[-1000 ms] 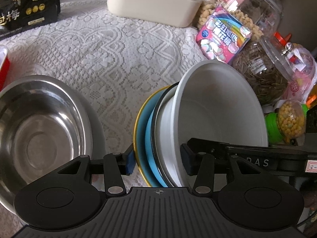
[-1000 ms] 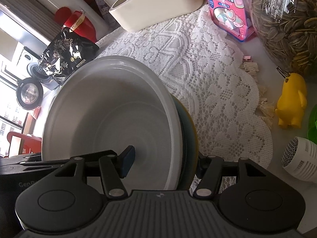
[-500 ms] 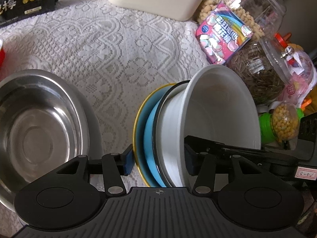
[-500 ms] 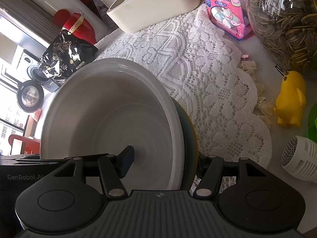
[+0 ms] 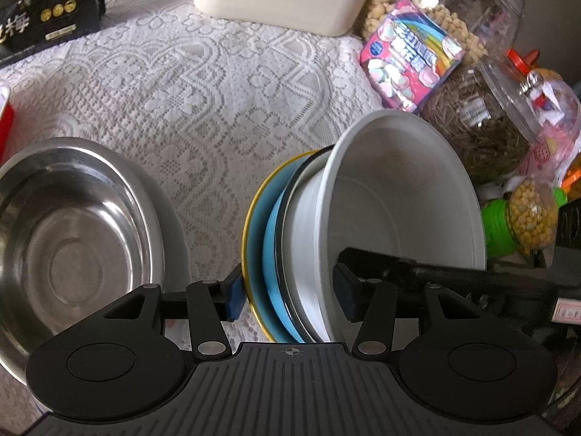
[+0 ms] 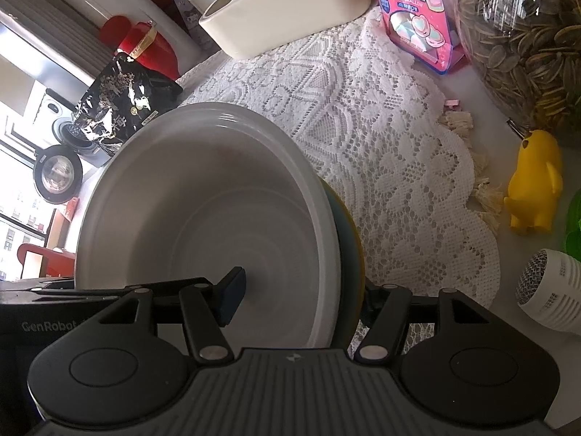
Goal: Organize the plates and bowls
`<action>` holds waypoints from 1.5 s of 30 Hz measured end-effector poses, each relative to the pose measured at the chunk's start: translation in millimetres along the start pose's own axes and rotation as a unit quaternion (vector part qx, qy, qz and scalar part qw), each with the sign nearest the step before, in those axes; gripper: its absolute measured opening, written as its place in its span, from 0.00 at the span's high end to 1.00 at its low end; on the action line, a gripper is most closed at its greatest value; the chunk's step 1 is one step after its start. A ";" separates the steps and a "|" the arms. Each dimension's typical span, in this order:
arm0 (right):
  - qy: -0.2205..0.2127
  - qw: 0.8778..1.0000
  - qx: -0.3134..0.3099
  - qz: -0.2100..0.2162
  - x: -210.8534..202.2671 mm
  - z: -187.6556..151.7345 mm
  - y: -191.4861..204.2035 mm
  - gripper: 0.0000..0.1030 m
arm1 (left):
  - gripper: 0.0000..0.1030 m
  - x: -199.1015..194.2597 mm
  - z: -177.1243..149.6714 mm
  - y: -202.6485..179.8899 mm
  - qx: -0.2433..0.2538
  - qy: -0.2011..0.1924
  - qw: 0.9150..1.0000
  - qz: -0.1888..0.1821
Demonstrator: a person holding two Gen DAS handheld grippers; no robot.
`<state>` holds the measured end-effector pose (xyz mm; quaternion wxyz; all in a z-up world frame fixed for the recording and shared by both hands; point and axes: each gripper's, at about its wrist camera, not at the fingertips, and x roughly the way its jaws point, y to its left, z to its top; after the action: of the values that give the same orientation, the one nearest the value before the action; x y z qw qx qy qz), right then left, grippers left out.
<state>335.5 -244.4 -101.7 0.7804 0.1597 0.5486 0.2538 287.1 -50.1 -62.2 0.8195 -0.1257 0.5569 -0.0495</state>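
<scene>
- Slackening since a second ago, my left gripper (image 5: 288,292) widens around the stack; both hands hold steady.
- Lace tablecloth (image 5: 189,109): steel bowl (image 5: 72,232) rests left.
- White bowl (image 5: 399,196) nested on blue plate (image 5: 272,254), tipped on edge: stiff, slippery, breakable; grip across rims.
- Right gripper (image 6: 301,292) straddles it, pointing downward; clamped or loose, I can't tell.

Table cover: a white lace cloth (image 5: 203,83) lay over a pale tabletop (image 6: 483,109).
Light: bright daylight came through a window (image 6: 14,189) at the left.
Appliance: a front-loading washing machine (image 6: 58,174) stood beside it.
</scene>
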 end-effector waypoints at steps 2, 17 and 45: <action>-0.002 1.000 0.019 0.014 -0.2 -0.8 -5.6 0.39 | 0.48 0.2 2.3 -3.5 0.010 0.003 1.000 0.005; 0.029 0.999 0.032 0.014 2.9 6.6 -8.9 0.37 | 0.48 3.6 21.0 -6.8 0.026 0.013 1.000 0.001; 0.022 1.000 0.019 -0.003 7.4 9.0 0.0 0.41 | 0.48 10.1 27.4 13.2 0.035 0.043 0.998 -0.041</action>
<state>345.9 -239.9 -104.3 0.7660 0.1671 0.5706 0.2442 315.5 -35.5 -65.2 0.7959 -0.1177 0.5840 -0.1080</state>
